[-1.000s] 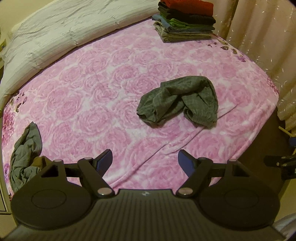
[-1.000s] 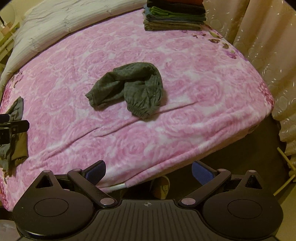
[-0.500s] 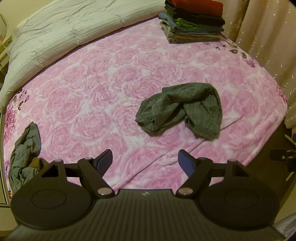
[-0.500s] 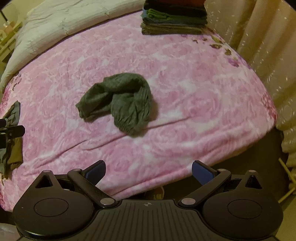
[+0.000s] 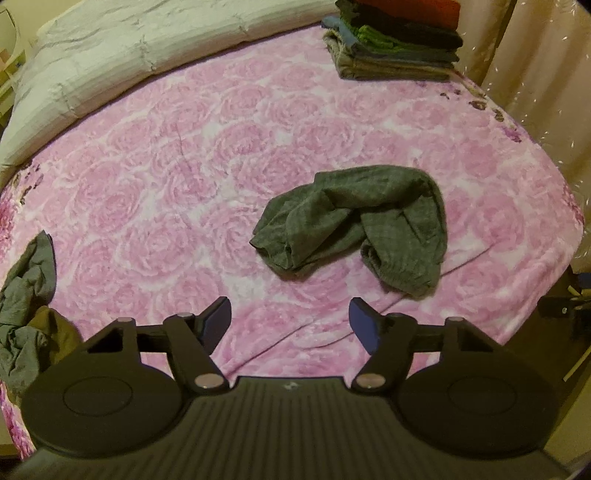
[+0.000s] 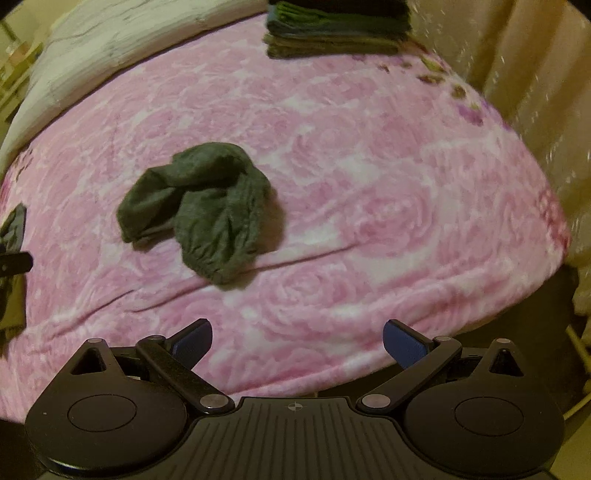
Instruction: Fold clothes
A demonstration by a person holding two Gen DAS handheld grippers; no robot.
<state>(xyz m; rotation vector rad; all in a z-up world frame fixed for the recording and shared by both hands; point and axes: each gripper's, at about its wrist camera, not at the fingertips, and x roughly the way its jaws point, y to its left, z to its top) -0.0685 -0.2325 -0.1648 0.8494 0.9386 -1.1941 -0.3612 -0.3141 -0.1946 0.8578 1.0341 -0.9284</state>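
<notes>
A crumpled dark grey garment (image 5: 354,225) lies in a heap on the pink rose-patterned bed cover (image 5: 177,192); it also shows in the right wrist view (image 6: 201,210). My left gripper (image 5: 290,323) is open and empty, hovering above the cover just short of the garment. My right gripper (image 6: 297,341) is open and empty over the bed's near edge, with the garment ahead and to its left. A stack of folded clothes (image 5: 397,40) sits at the far right corner of the bed, and also shows in the right wrist view (image 6: 336,33).
A second heap of grey and brown clothes (image 5: 27,306) lies at the bed's left edge. A pale quilt (image 5: 122,55) runs along the far side. Curtains (image 6: 535,92) hang to the right. The other gripper's tip shows at each view's edge (image 6: 13,262).
Both grippers have moved forward toward the grey garment, which now looks larger and closer in both views. The right gripper has also swung to the right. Both stay open.
</notes>
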